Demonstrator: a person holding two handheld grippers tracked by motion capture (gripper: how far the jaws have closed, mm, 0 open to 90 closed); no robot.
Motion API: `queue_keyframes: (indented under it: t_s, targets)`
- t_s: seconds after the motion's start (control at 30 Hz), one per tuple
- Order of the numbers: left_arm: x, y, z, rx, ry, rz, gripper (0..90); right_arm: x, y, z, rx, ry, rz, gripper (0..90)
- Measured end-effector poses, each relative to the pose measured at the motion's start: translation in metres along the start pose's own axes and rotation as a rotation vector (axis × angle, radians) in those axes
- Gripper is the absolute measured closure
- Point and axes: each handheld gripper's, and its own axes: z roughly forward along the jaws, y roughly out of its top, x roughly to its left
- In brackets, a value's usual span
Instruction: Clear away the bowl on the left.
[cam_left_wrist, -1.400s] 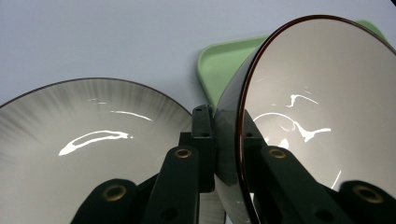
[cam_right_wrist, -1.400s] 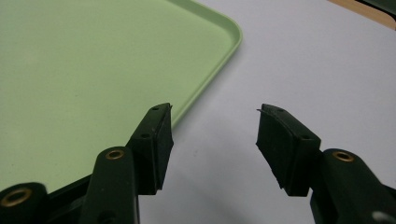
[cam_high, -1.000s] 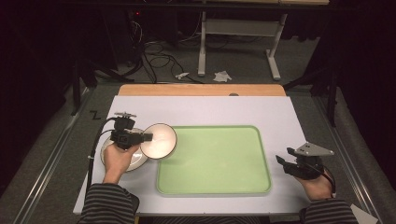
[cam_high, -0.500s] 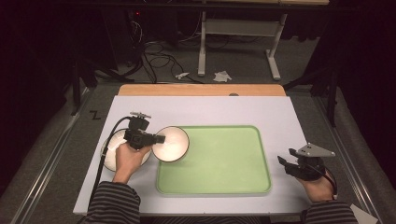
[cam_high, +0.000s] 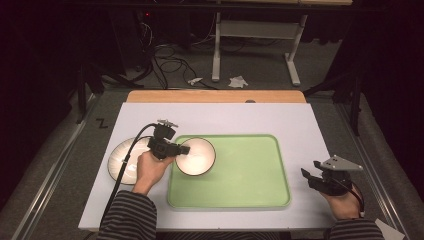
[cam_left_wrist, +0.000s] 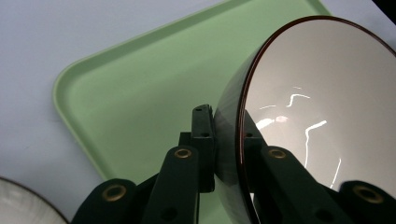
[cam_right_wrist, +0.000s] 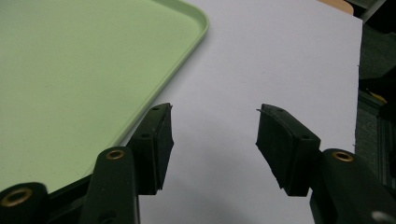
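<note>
On the white table (cam_high: 300, 120), left claw (cam_high: 179, 149) pinches a bowl (cam_high: 196, 156), seemingly above the tray (cam_high: 250, 170); right claw (cam_high: 310, 178) spread.

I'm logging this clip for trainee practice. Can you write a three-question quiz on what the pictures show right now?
1. True or false: the left hand-held gripper is shut on the bowl's rim.
2. What does the bowl hang over? A) the plate B) the tray's left part C) bare table
3. Fill in: the right hand-held gripper is open, over the table just ____ of the tray.

Key: 1 true. 2 B. 3 right.
</note>
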Motion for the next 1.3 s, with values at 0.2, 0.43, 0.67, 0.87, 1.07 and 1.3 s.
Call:
queue_keyframes:
  t_s: [0.2, 0.43, 0.67, 0.87, 1.07, 1.3]
  targets:
    - [-0.007, 0.006, 0.01, 0.018, -0.014, 0.023, 82.4, 0.002, -0.001, -0.001, 0.006, 0.006, 0.001, 46.8]
    - [-0.014, 0.013, 0.019, 0.022, -0.03, 0.039, 82.4, 0.001, -0.003, -0.003, 0.01, 0.002, 0.012, 46.8]
    - [-0.02, 0.018, 0.028, 0.031, -0.039, 0.054, 82.4, 0.001, -0.004, -0.004, 0.016, 0.0, 0.01, 46.9]
    - [-0.024, 0.021, 0.034, 0.029, -0.052, 0.055, 82.4, 0.001, -0.006, -0.005, 0.011, 0.0, 0.015, 47.3]
    - [-0.025, 0.024, 0.04, 0.031, -0.058, 0.046, 82.4, 0.002, -0.003, -0.002, 0.011, 0.015, 0.012, 48.8]
    - [-0.028, 0.026, 0.05, 0.048, -0.043, 0.057, 82.3, 0.003, 0.001, 0.004, 0.021, 0.036, 0.01, 48.9]
